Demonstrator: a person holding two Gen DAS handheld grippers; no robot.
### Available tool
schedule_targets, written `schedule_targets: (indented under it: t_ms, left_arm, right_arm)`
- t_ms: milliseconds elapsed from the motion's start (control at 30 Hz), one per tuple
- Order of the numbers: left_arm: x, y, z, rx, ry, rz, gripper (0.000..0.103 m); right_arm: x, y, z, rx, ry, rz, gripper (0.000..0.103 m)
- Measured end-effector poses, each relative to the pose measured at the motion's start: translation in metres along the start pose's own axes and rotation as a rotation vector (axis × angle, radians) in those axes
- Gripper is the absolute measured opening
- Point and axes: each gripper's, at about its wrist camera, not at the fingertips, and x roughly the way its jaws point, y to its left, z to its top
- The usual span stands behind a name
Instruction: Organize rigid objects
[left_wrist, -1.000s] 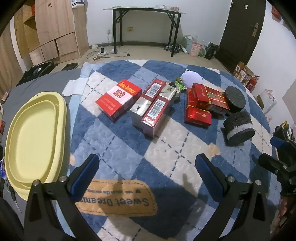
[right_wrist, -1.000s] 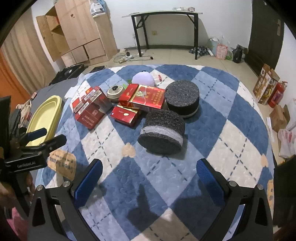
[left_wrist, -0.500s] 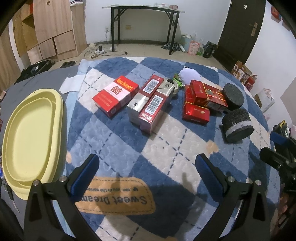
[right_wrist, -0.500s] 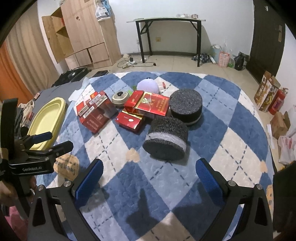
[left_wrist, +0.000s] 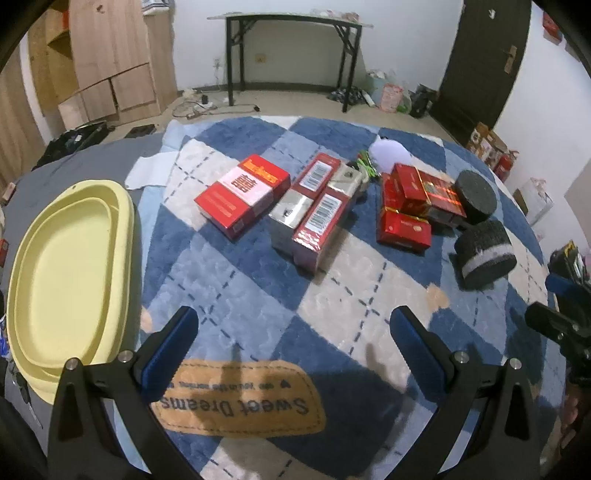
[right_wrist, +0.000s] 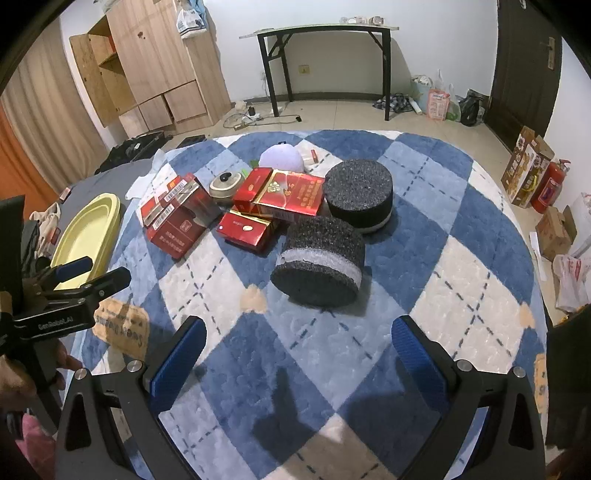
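Both sets of jaws were spread wide with nothing between them: the left gripper (left_wrist: 293, 332) hung over the front of the quilt near the tan "Sweet Dreams" patch (left_wrist: 236, 402), and the right gripper (right_wrist: 297, 343) hung over bare blue-and-white checks, well short of the pile. Nearest the right one was the dark foam roll with a pale band (right_wrist: 319, 266), lying on its side, with a second foam disc (right_wrist: 359, 194) sitting flat just behind it. Those looked light and a bit squishy, so squeezing across the round body would probably be fine, though the tipped one could roll if nudged. Further in was the cluster of red cartons (right_wrist: 284, 199), stacked loosely and overlapping, and a group of red and silver barcode boxes (left_wrist: 314, 210) with a separate red-and-pink box (left_wrist: 242, 195) to their left. The cardboard looked stiff but glossy, so slippery was a fair guess; taking a carton across its narrow sides seemed safer than across the broad face, and the top one of the stack looked like the one to lift first. A pale purple round thing (right_wrist: 281, 158) and a small metal lidded pot (right_wrist: 226, 181) sat behind. The yellow tray (left_wrist: 122, 206) lay at the far left edge, holding nothing, probably the drop-off spot.
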Motion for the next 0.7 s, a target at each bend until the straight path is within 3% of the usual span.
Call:
schedule_targets:
  t_ms: [133, 433, 567, 700]
  left_arm:
    - [0.000, -0.001, -0.001, 0.028, -0.005, 0.020, 0.103]
    - [0.009, 0.011, 0.006, -0.018, 0.042, -0.013, 0.103]
    - [0.016, 0.021, 0.022, 0.027, 0.057, -0.003, 0.103]
    - [0.023, 0.030, 0.045, 0.141, 0.079, -0.025, 0.103]
  right_arm:
    - [0.004, -0.002, -0.001, 0.008, 0.017, -0.004, 0.103]
    - [0.009, -0.010, -0.003, 0.038, 0.036, -0.008, 0.103]
    - [0.010, -0.014, -0.003, 0.051, 0.053, 0.024, 0.102]
    - [0.010, -0.015, -0.002, 0.050, 0.044, 0.022, 0.102]
